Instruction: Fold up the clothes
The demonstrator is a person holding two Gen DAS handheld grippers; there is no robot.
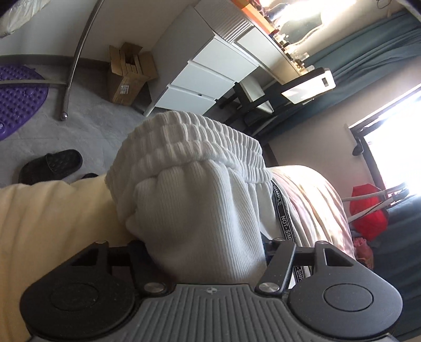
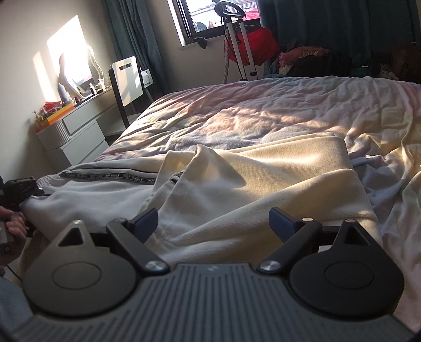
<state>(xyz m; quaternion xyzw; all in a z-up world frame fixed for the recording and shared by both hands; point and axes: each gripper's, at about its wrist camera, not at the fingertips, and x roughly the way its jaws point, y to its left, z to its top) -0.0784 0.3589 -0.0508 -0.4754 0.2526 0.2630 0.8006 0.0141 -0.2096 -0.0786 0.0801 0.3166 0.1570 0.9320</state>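
Our left tool (image 1: 202, 252) is clenched on a bunch of the white ribbed trousers (image 1: 194, 189), the fabric filling the space between its fingers, with the elastic waistband (image 1: 194, 139) bulging up ahead of it. We judge the hold is taken near the waist so that this end can be lifted and carried over for a fold. The black printed tape (image 1: 282, 210) down the trouser side runs just beside the grip.

Our right tool (image 2: 213, 223) is released, its blue pads (image 2: 146, 223) wide apart and low over the cream garment (image 2: 263, 184), apparently touching nothing. It seems placed to take a hold on cloth.

From the right view, the white trousers lie stretched along the near edge of the bed (image 2: 263, 110), partly under the cream garment, which overlaps them. The left tool shows at the far left, at the trousers' end.

Beyond the bed stand a white dresser (image 2: 76, 136), a chair (image 2: 126, 79) and a window (image 2: 210, 18). In the left view the floor holds a black slipper (image 1: 52, 165) and a cardboard box (image 1: 129, 76).
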